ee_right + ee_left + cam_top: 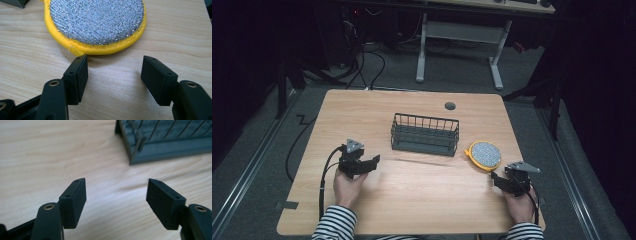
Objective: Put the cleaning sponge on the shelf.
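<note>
Nearest us, both grippers' fingers (78,75) stand wide and empty, the right gripper (500,179) just short of the yellow-rimmed scouring pad (483,154) lying on the surface (412,190) beside the wire basket (425,133), so we judge grasping and placing remain undone.

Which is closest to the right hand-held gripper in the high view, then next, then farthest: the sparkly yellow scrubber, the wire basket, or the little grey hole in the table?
From the right hand-held gripper:
1. Yellow-rimmed scrubber, just ahead of it.
2. Wire basket, mid-table, to its left.
3. Grey hole, near the far edge.
</note>
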{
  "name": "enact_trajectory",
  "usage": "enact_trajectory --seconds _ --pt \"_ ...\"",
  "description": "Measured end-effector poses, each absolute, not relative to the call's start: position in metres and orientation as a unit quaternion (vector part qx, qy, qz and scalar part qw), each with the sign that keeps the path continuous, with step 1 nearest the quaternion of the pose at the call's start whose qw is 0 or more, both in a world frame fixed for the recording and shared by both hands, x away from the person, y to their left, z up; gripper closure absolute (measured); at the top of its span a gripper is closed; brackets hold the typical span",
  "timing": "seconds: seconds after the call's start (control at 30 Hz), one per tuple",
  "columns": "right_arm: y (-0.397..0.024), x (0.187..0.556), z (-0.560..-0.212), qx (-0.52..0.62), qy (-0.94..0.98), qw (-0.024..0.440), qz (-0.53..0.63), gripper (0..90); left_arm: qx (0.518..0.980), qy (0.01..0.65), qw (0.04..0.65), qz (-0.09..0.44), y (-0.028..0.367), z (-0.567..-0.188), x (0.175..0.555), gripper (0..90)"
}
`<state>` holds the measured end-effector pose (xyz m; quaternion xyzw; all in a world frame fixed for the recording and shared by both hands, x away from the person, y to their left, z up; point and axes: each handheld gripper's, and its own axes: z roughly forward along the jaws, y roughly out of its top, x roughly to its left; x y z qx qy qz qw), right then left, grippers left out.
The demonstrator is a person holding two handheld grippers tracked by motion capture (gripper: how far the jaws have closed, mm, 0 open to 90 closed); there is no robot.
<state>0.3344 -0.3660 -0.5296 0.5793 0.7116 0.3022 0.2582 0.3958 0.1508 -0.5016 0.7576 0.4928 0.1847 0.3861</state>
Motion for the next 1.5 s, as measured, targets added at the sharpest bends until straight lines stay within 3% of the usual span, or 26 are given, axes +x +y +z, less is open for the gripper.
enact_trajectory --seconds 0.47,0.73,1.13,1.5 --pt "-0.364 0.333 -0.526 0.57 0.728 0.233 0.302 36.3 0.766 0.497 0.346 0.216 0.154 -0.536 0.394 31.9" --pt "-0.37 0.329 -0.496 0.56 0.712 0.224 0.359 36.3 0.767 0.497 0.345 0.216 0.153 -0.536 0.393 30.3" --pt "-0.383 0.375 -0.478 0.568 0.703 0.212 0.371 31.6 0.766 0.497 0.345 0.216 0.153 -0.536 0.393 30.1" --pt "-0.38 0.413 -0.482 0.561 0.724 0.202 0.349 34.9 0.766 0.498 0.344 0.217 0.153 -0.536 0.393 30.2"
